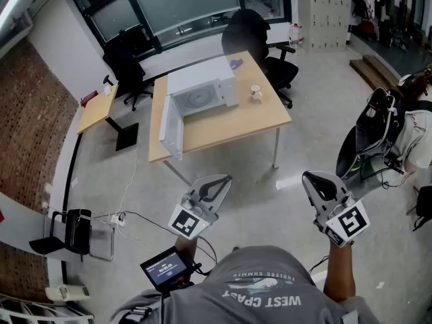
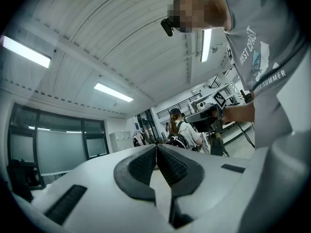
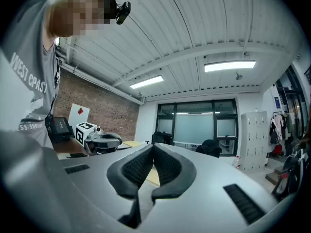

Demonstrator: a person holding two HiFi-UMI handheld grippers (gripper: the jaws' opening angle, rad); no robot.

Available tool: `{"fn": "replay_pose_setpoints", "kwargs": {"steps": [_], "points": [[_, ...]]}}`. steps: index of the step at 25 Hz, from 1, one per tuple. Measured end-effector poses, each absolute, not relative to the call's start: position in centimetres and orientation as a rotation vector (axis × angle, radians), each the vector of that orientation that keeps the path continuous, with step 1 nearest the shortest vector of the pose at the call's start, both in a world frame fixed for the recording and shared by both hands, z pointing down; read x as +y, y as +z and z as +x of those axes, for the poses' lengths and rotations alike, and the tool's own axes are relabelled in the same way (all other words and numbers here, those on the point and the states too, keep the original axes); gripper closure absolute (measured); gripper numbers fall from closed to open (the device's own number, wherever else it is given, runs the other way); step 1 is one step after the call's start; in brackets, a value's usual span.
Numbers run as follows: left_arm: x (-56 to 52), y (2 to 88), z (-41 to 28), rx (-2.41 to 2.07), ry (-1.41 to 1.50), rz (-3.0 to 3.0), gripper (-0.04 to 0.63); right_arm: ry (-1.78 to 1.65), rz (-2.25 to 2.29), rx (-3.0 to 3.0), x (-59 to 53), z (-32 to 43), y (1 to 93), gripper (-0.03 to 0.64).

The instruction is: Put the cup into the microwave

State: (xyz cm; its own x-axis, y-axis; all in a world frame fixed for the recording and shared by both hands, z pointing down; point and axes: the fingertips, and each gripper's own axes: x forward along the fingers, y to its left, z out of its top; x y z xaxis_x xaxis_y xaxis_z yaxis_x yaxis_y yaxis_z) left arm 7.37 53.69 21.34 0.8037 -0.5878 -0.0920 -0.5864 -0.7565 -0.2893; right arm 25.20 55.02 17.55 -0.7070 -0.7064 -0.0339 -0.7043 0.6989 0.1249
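Two tongs, held level over the floor (image 1: 264, 202), well short of the table (image 1: 237, 124) and both pointed toward it. Left tongs (image 1: 218, 181) closed: ribbed pads (image 2: 144, 167) pressed together at the tips, nothing between. Right tongs (image 1: 312, 178) likewise closed and empty, pads (image 3: 167, 166) meeting at the tips.

On the table, toward its right side, the cup (image 1: 256, 93): upright, pale, standing alone on bare wood. Just left of the cup but not touching it, the microwave (image 1: 202, 79): white, set near the table's middle. Door (image 1: 171, 128) wide open, reaching out to the table's front left edge. Inside, a round turntable (image 1: 200, 98) in plain sight. Near the table's far edge, close by the microwave's back right corner, a small purple thing (image 1: 235, 63), too small to tell apart.

Past the table's far right corner, a black chair (image 1: 255, 29), close up against it. Off the far left corner, a second chair (image 1: 127, 63), also black. Left of the table and apart from it, a smaller desk (image 1: 98, 106) with a pale top. Right of the table, well apart, a person (image 1: 413, 123) in a light top. On the near side of the table, behind the tongs, a grey shirt (image 1: 270, 289) and a small screen (image 1: 165, 267) at the waist.
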Motion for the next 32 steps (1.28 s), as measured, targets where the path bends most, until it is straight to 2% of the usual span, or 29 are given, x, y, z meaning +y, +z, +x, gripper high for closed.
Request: {"fn": "replay_pose_setpoints", "kwargs": {"steps": [11, 18, 32], "points": [[54.5, 21.3, 7.9, 0.904, -0.013, -2.69, 0.572, -0.191, 1.203, -2.881, 55.7, 25.8, 17.8, 0.598], [54.8, 21.4, 9.1, 0.919, -0.03, -2.684, 0.572, -0.065, 1.167, -2.983, 56.2, 27.1, 17.9, 0.595], [54.7, 22.6, 12.2, 0.955, -0.048, -2.679, 0.572, -0.088, 1.152, -2.948, 55.1, 30.5, 19.7, 0.595]]}}
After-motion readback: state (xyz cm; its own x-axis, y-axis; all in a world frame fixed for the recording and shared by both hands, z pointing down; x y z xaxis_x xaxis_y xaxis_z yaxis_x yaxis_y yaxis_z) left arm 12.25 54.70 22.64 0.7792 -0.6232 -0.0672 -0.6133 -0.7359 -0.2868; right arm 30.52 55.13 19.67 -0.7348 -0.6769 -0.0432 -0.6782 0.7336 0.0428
